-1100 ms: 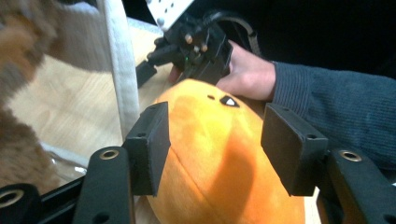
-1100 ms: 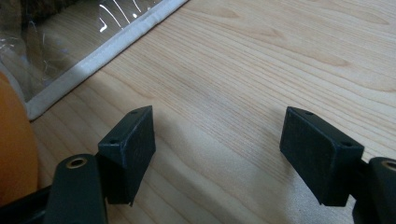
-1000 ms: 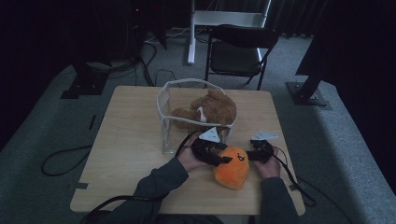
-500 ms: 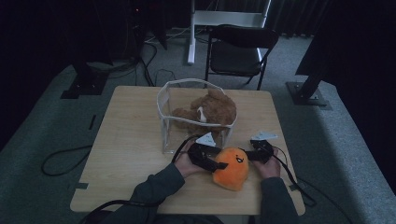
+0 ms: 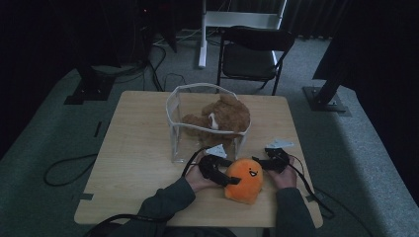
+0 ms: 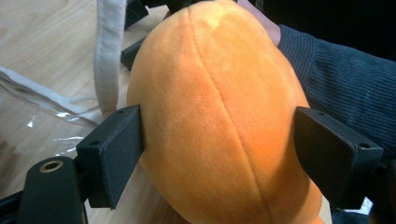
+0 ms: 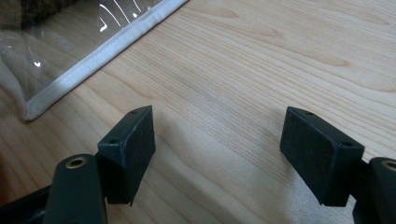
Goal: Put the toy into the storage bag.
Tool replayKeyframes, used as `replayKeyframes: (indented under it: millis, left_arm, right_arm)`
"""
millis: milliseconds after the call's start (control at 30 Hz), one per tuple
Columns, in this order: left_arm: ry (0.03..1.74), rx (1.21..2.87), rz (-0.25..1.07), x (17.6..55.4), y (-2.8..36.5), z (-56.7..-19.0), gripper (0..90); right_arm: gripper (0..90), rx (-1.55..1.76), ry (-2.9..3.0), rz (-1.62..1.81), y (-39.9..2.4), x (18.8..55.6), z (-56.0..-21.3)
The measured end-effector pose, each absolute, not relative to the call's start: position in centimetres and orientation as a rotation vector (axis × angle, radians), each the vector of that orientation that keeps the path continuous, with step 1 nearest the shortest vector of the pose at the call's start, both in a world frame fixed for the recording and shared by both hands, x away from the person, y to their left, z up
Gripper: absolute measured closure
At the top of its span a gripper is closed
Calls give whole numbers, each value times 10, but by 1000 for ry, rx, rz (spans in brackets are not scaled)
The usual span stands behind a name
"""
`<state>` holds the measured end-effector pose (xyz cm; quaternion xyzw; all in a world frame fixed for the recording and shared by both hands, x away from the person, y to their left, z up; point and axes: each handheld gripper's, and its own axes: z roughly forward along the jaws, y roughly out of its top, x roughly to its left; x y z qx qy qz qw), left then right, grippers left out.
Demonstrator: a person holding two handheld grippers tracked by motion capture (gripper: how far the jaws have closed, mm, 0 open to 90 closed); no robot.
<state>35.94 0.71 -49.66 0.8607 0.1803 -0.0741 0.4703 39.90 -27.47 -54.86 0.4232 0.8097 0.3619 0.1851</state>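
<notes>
Orange plush toy point(image 6: 219, 116) sat between the spread fingers point(image 6: 116, 154) of the left gripper point(image 5: 217, 170), which had just been opening. In the left gripper view, one finger sat right at the plush's flank, whether touching could not be told, and the other stood just off the far side, so the toy appeared released rather than pinched. Its long axis ran away from the fingers, along the seam. In the high view the toy point(image 5: 244, 178) rested on the wooden surface point(image 5: 133, 148) near the person's edge, face up, between both hands. The right gripper point(image 5: 272, 162) lay just beside it, fingers point(image 7: 128, 151) spread and empty over bare wood. Directly beyond stood a clear bag with white trim point(image 5: 178, 123), holding a brown plush bear point(image 5: 222, 116). Open room lay to the left across the surface.
</notes>
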Motion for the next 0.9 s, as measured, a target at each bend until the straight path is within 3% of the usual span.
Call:
replayKeyframes:
  millis: [200, 600, 900]
  left_arm:
    - [452, 2118, -192, 359, 6, -499, 225]
    - [447, 2112, -157, 357, 10, -496, 472]
    - [442, 2080, -199, 360, 15, -495, 535]
  right_arm:
    - [255, 1193, 2281, 1020, -275, 399, -549]
    - [255, 1192, 2282, 1019, -275, 399, -549]
    - [254, 1192, 2283, 1018, -275, 399, -549]
